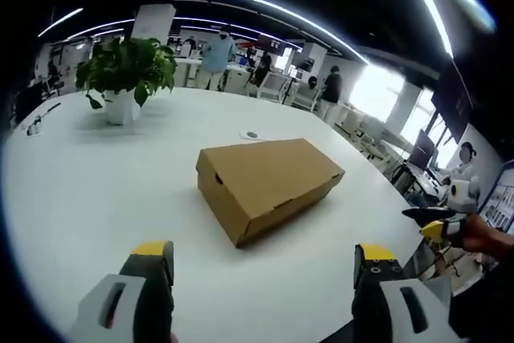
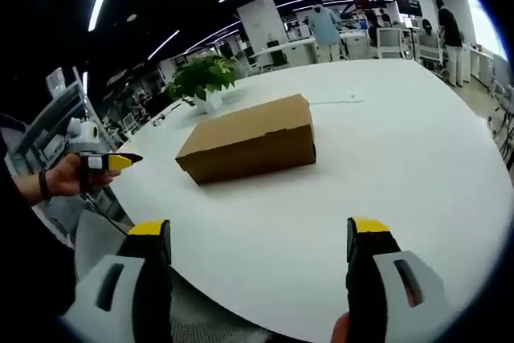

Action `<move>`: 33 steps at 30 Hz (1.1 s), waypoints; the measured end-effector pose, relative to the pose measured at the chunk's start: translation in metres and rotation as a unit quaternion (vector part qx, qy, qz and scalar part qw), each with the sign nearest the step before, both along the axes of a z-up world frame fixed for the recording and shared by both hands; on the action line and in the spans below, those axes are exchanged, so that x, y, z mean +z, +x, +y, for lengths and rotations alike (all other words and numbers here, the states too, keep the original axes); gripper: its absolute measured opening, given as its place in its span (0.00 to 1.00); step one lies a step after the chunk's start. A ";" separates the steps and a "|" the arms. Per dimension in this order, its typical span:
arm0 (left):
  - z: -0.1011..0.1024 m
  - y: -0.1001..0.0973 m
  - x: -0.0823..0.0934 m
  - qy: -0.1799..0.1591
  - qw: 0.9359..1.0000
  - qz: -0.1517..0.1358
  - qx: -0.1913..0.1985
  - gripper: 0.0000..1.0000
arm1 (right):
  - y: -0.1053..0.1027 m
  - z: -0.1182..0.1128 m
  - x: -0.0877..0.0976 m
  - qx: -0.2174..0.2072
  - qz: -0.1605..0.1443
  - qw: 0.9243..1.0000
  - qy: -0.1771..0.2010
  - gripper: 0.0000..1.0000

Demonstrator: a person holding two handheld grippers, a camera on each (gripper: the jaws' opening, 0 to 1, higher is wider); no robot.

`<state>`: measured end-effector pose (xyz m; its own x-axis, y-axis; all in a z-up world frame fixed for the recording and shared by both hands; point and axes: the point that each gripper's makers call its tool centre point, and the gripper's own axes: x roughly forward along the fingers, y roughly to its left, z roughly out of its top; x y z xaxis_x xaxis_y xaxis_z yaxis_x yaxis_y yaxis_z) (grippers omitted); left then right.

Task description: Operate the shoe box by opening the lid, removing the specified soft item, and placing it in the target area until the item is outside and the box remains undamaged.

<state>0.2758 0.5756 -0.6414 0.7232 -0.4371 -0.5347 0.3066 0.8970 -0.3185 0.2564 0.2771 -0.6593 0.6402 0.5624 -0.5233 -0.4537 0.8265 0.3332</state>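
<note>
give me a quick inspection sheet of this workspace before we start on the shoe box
surface: white table, large, rounded edge.
job's things: cardboard shoe box, lid closed, flat on the table; soft item not seen.
clutter: potted plant in a white pot beyond the box; small round object near it; dark item at the far left edge.
grippers: left gripper open, holding nothing, short of the box; right gripper open, holding nothing, short of the box.
cables: nothing seen.
surroundings: open office, ceiling light strips, desks, chairs, people standing in the background.

left view: near table edge — right view: likewise | shared: shoe box (image 1: 269, 187) (image 2: 249, 140)
</note>
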 end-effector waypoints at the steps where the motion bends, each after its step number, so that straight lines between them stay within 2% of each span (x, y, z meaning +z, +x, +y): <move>1: 0.000 0.002 0.000 0.001 1.000 0.000 -0.002 0.95 | 0.002 0.001 0.000 0.003 0.000 1.000 0.000 0.85; 8: -0.006 0.012 -0.006 0.000 1.000 0.001 -0.007 0.94 | 0.028 0.011 -0.004 0.031 -0.001 0.999 -0.008 0.84; 15: -0.022 0.025 -0.017 -0.003 1.000 0.007 -0.024 0.93 | 0.064 0.019 -0.002 0.047 -0.010 0.999 -0.010 0.83; 22: -0.034 0.042 -0.025 -0.004 0.999 0.011 -0.043 0.92 | 0.094 0.030 -0.008 0.059 -0.009 0.998 -0.009 0.83; 27: -0.038 0.057 -0.029 -0.009 0.999 0.013 -0.043 0.92 | 0.108 0.037 -0.019 0.073 -0.003 0.997 -0.013 0.83; 30: -0.033 0.068 -0.034 0.014 0.999 0.011 -0.049 0.92 | 0.117 0.039 -0.024 0.077 -0.001 0.997 -0.017 0.83; 33: -0.030 0.074 -0.036 0.014 0.999 0.012 -0.049 0.92 | 0.129 0.039 -0.029 0.076 0.002 0.997 -0.016 0.81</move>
<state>0.3500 0.5456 -0.6778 0.6644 -0.4898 -0.5645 0.3852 0.8717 -0.3030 0.3853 0.3162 -0.6883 0.5473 0.6352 -0.5450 -0.5732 0.7589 0.3089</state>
